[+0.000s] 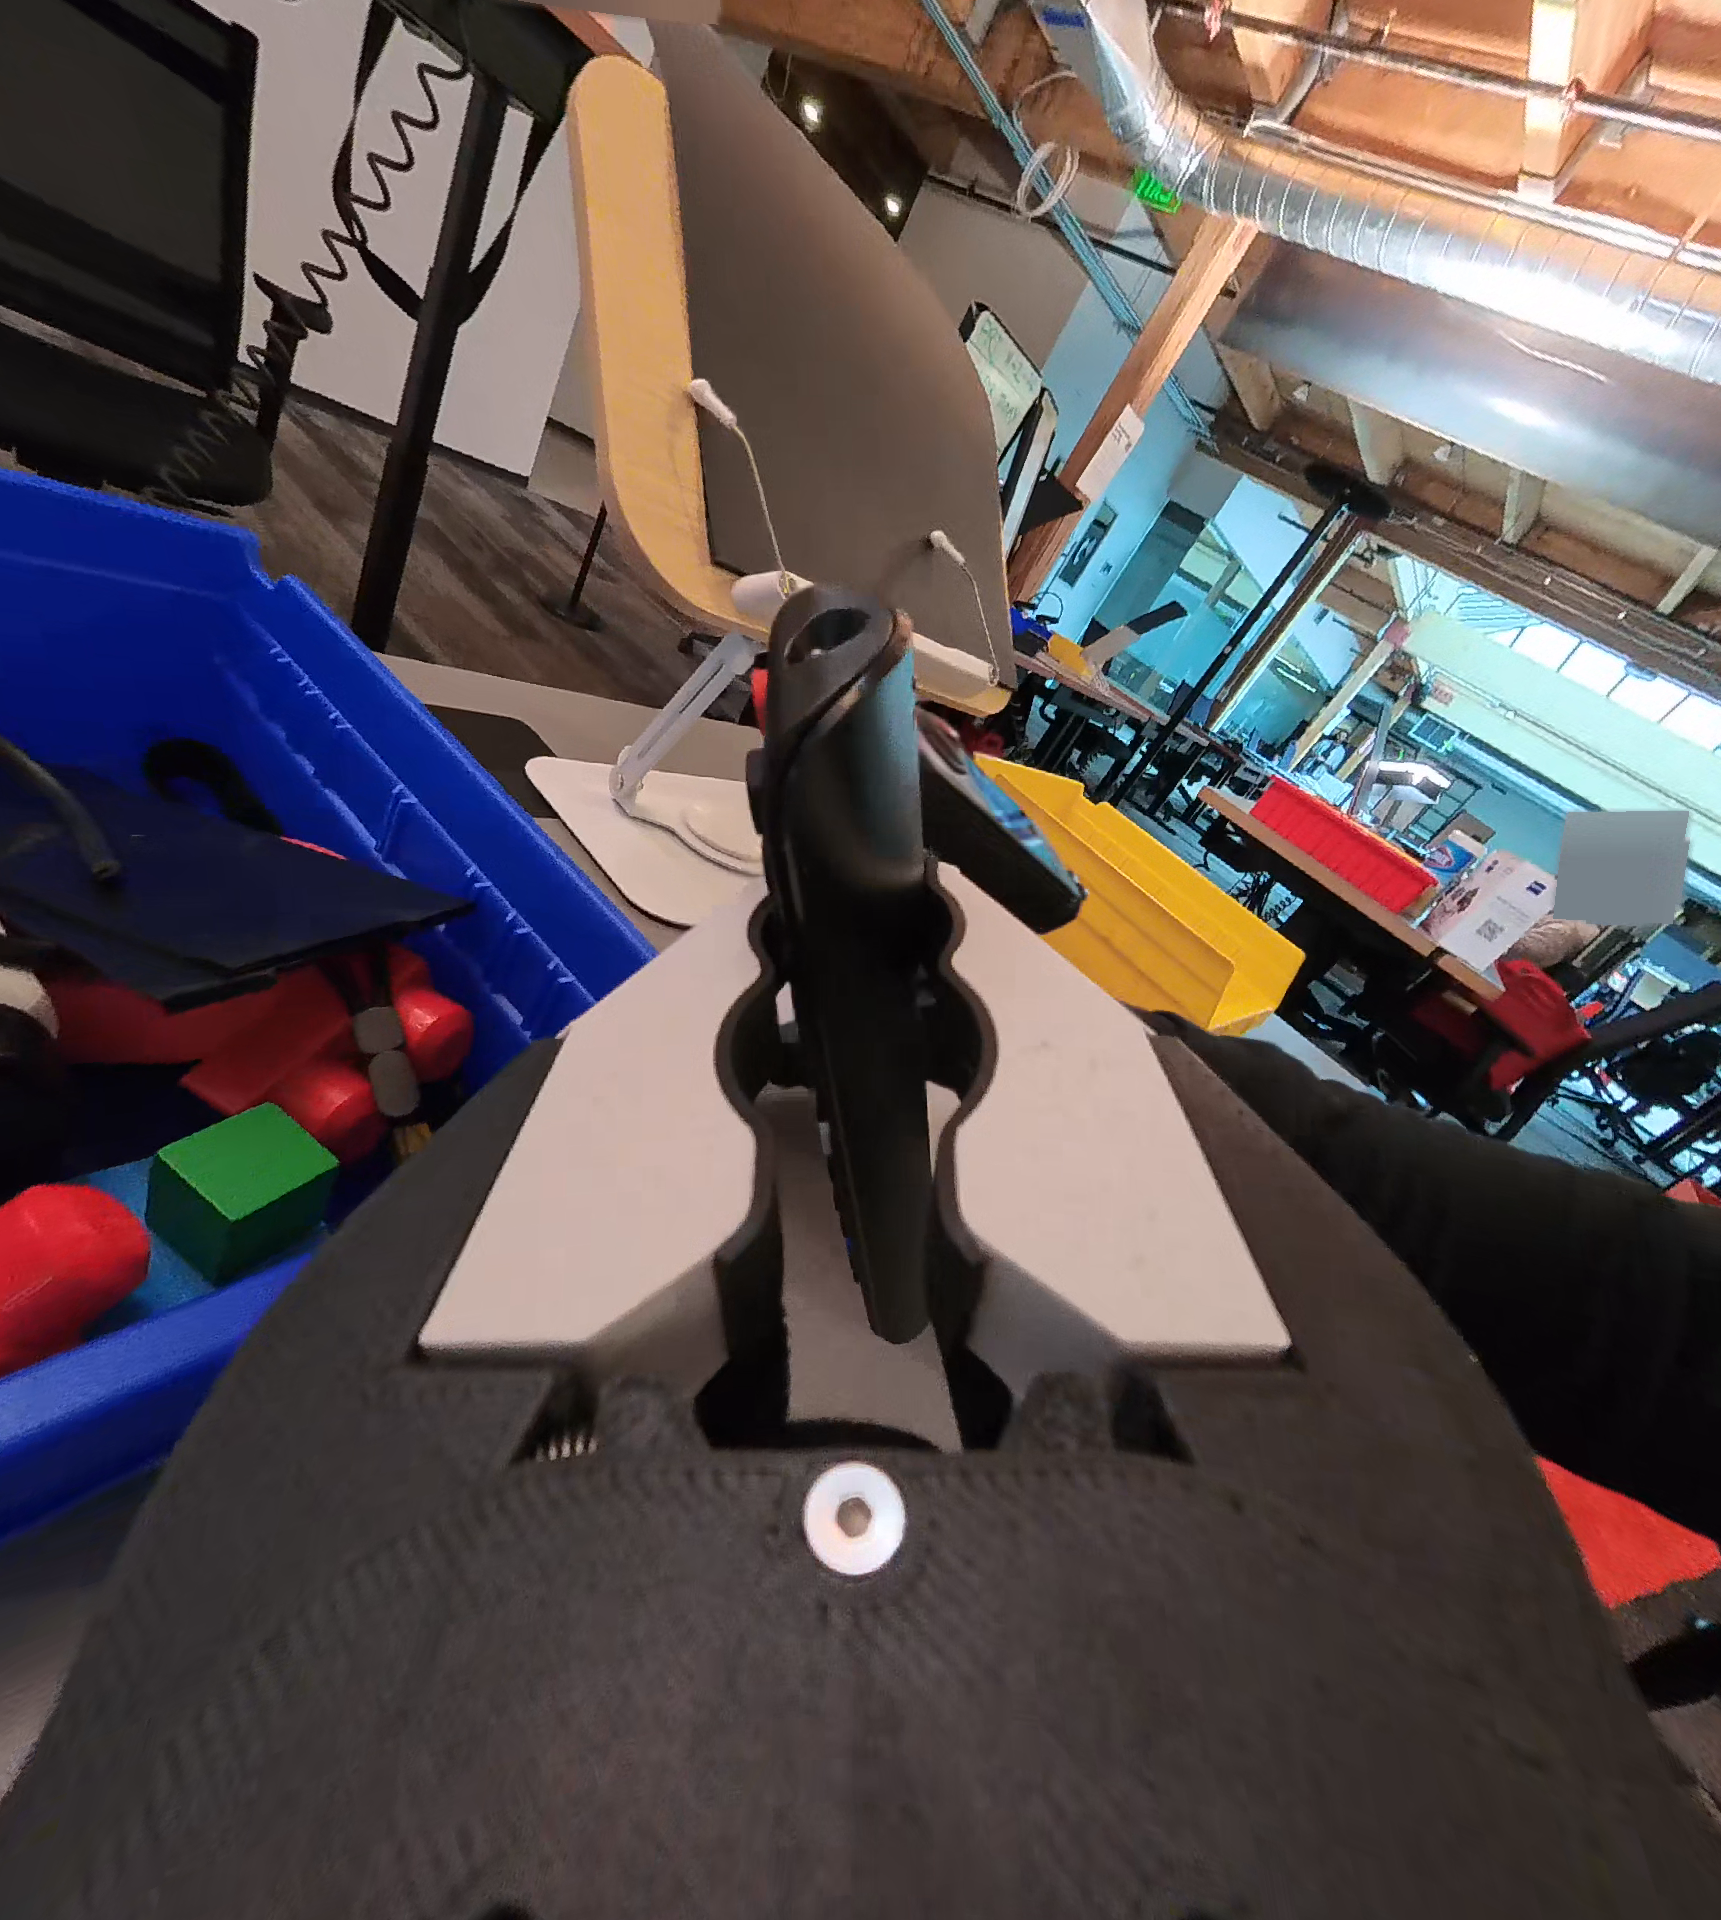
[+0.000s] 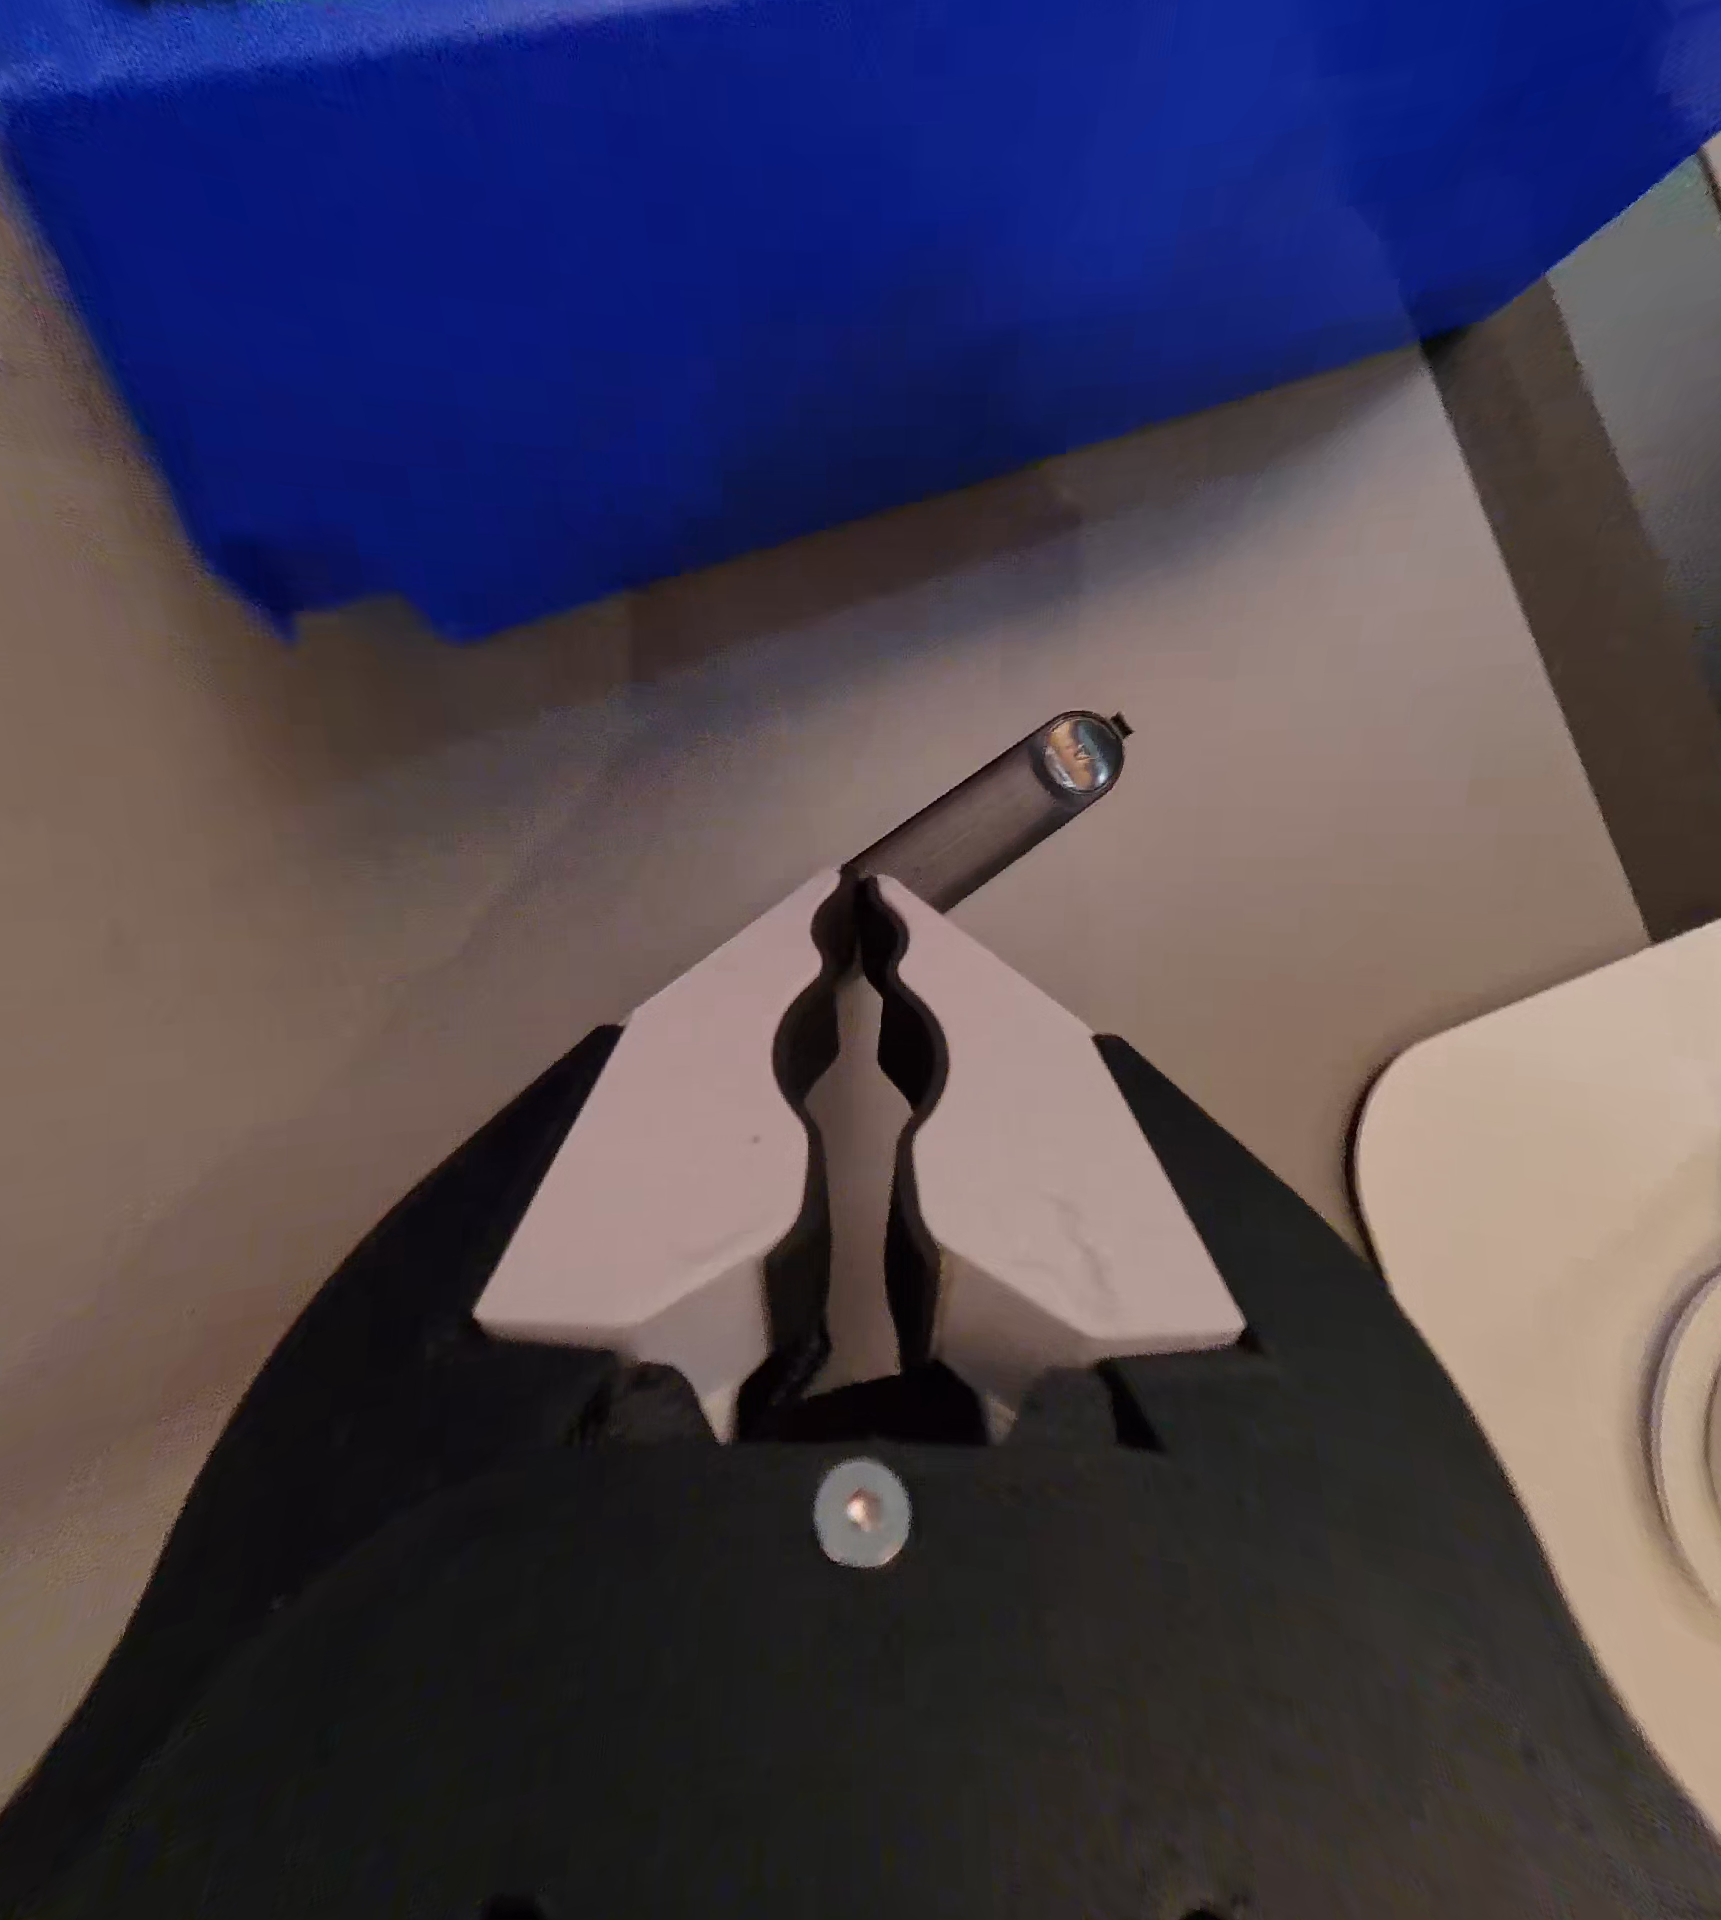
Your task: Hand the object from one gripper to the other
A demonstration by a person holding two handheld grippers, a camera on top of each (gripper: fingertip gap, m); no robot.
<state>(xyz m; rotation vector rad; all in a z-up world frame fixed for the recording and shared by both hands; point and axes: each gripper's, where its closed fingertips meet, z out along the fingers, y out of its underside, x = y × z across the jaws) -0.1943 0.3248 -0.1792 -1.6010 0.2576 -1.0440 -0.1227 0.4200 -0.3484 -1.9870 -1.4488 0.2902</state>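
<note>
Standing upright, a dark tool [image 1: 851,987] is pinched by the left gripper [image 1: 854,935], while a metal rod [image 2: 1001,821] is clamped at the tips of the right gripper [image 2: 858,896].

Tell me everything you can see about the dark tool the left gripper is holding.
The tool is long, narrow and mostly black, apparently plastic, with a dark teal strip along one side and a hole through its far end. It stands roughly in line with the left gripper, sticking out past the tips, with its near end down between the grey fingers, which press on it from both sides. What kind of tool it is I cannot tell. Nothing else visibly touches it; it is held in the air beside the blue bin.
</note>
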